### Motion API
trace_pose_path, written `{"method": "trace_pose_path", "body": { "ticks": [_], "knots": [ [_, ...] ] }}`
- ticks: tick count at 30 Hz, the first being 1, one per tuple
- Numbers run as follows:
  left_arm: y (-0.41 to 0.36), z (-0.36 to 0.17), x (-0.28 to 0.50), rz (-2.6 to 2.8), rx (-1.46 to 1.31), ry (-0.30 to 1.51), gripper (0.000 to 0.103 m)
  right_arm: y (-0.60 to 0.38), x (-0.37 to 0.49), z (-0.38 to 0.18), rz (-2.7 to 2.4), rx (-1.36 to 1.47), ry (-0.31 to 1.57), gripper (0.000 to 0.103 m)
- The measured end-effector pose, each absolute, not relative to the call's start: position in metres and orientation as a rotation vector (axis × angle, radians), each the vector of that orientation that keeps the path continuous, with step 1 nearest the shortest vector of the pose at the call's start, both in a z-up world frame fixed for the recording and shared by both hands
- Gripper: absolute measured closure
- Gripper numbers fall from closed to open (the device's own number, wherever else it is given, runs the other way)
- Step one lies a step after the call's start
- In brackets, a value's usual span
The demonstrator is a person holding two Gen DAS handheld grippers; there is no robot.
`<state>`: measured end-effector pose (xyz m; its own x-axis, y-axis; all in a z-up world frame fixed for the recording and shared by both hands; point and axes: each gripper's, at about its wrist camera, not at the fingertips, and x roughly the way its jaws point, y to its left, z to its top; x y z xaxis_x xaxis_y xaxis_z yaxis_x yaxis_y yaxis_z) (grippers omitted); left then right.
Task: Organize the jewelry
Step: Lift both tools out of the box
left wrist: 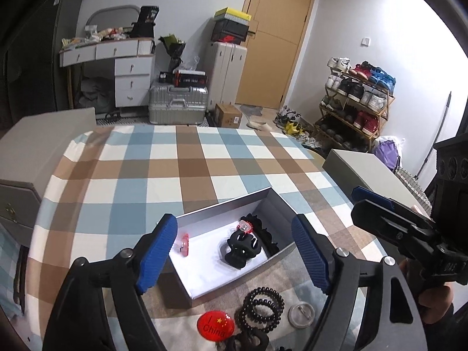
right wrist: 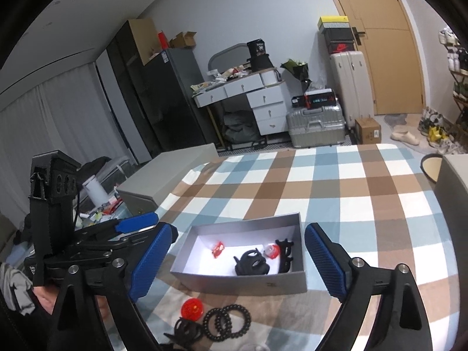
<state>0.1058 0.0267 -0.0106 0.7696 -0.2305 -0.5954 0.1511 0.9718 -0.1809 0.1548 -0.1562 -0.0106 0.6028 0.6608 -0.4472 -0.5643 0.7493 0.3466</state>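
Checked blue, brown and white cloth [left wrist: 181, 172] covers the table, with a wooden door [left wrist: 278, 38] and grey suitcases [left wrist: 178, 105] beyond. On it sits an open grey box [right wrist: 242, 282] holding a black claw clip [left wrist: 242, 248], a black toothed clip [right wrist: 284, 256] and two small red pieces [right wrist: 218, 248]. Both grippers hang above, left gripper [left wrist: 234, 259] and right gripper [right wrist: 237, 263], fingers spread wide, nothing between them. Just beside the box lie black beaded bracelets [left wrist: 261, 307], a red badge [left wrist: 216, 326] and a silver disc [left wrist: 301, 316].
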Motion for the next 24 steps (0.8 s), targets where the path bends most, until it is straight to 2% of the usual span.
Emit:
{"method": "trace_pose_path", "body": {
  "ticks": [8,12,24],
  "knots": [
    [0.028,-0.008,0.089,-0.152,-0.085,0.63,0.018,-0.158,0.135,-0.01,0.702,0.171,0.582,0.006],
    [0.03,-0.012,0.079,-0.139,-0.078,0.621,0.005,-0.162,0.125,-0.014,0.692,0.186,0.583,0.004],
    [0.041,-0.047,0.06,-0.1,-0.101,0.709,0.004,-0.167,0.102,-0.042,0.661,0.186,0.638,0.003]
  ]
}}
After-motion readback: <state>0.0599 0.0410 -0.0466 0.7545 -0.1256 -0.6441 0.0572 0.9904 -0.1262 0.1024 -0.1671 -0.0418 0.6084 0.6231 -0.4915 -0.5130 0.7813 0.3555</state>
